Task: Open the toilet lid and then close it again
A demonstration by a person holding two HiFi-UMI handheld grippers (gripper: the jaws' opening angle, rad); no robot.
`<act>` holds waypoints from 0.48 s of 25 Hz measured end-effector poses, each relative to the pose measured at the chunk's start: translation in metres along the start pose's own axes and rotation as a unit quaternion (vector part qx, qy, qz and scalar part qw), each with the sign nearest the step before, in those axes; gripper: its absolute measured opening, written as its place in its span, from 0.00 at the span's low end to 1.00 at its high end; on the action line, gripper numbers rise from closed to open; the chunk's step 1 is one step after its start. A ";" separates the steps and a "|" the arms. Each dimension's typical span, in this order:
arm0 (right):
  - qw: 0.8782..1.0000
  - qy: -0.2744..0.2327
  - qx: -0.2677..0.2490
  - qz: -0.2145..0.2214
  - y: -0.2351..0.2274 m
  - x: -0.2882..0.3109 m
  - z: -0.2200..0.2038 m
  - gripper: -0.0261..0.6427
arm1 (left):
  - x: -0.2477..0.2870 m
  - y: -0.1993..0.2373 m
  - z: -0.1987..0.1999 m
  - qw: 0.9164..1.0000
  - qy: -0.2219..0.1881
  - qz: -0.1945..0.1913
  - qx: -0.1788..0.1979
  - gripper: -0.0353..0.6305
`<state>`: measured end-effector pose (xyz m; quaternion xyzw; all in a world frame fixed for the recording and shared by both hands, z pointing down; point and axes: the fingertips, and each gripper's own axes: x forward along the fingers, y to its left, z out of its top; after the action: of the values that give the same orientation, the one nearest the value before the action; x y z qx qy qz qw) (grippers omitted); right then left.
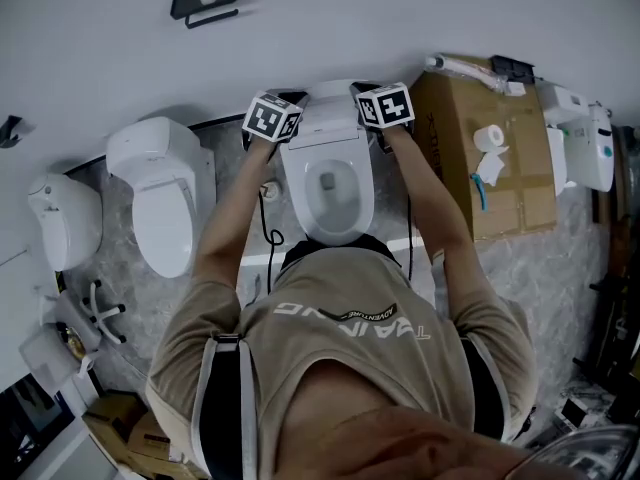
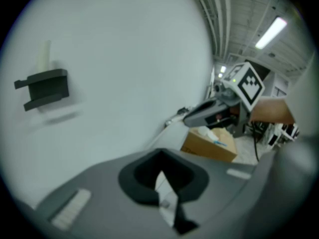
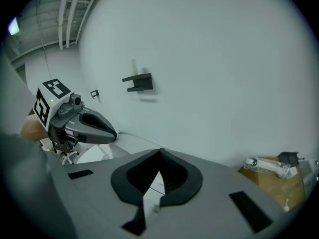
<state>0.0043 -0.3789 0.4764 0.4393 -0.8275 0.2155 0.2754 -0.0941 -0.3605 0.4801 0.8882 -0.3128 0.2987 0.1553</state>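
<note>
A white toilet (image 1: 330,183) stands against the wall straight ahead of me, its bowl uncovered. Its lid (image 1: 328,108) is raised upright by the wall. My left gripper (image 1: 290,123) is at the lid's left edge and my right gripper (image 1: 372,113) at its right edge. In the left gripper view the black jaws (image 2: 164,193) are pinched on a thin white sliver of lid (image 2: 162,183). The right gripper view shows its jaws (image 3: 152,193) pinched on the lid's edge (image 3: 155,182) the same way. Each gripper view also catches the other gripper: the right one (image 2: 209,114) and the left one (image 3: 87,126).
Two more white toilets (image 1: 165,203) (image 1: 62,218) stand to the left. A cardboard box (image 1: 490,158) with a paper roll (image 1: 488,138) on top sits close on the right. A black holder (image 1: 205,0) is fixed to the wall above. A cable (image 1: 268,230) hangs by the bowl.
</note>
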 end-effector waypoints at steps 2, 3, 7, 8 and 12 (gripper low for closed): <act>1.000 0.005 -0.011 0.002 -0.004 0.006 0.007 0.06 | 0.004 0.008 0.005 1.000 -0.004 0.006 -0.009 0.06; 1.000 0.007 -0.015 0.004 -0.007 0.009 0.010 0.06 | 0.006 0.012 0.008 1.000 -0.003 0.010 -0.011 0.06; 1.000 0.011 -0.021 0.018 -0.014 0.019 0.022 0.06 | 0.011 0.026 0.018 0.999 0.008 0.032 -0.008 0.06; 1.000 0.010 -0.022 0.020 -0.015 0.022 0.026 0.06 | 0.011 0.030 0.021 0.999 0.009 0.036 -0.008 0.06; 0.999 0.013 -0.026 0.029 -0.020 0.033 0.035 0.06 | 0.016 0.045 0.026 0.999 0.016 0.047 -0.015 0.06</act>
<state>-0.0036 -0.4309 0.4735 0.4048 -0.8418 0.2071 0.2908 -0.1015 -0.4139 0.4736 0.8650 -0.3564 0.3153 0.1594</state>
